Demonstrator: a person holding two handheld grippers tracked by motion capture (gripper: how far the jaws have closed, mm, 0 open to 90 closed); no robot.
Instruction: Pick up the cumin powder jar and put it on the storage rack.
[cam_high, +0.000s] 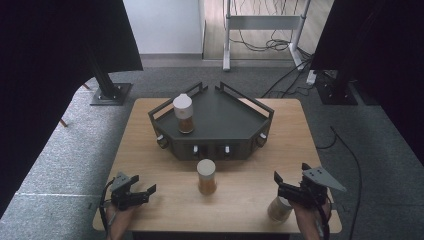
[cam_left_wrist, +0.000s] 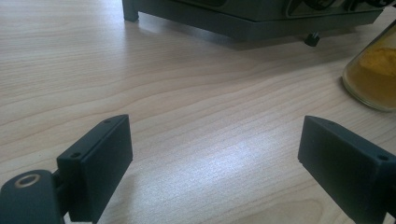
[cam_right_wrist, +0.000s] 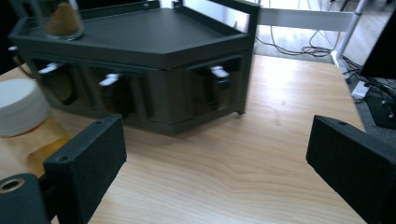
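Both grippers' jaws gape empty over the pale wooden table (cam_high: 150, 150) on grey carpet (cam_high: 60, 150).

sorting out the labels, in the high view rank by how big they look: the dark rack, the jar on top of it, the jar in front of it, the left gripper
1. dark rack, by far the largest.
2. left gripper, wider than either jar.
3. The jar on the rack and the jar in front of it look alike; not ranked.

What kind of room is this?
Probably a lab or recording room, not a kitchen: black curtains hang at the sides, cables trail over the floor, and spice jars stand on a lone wooden table.
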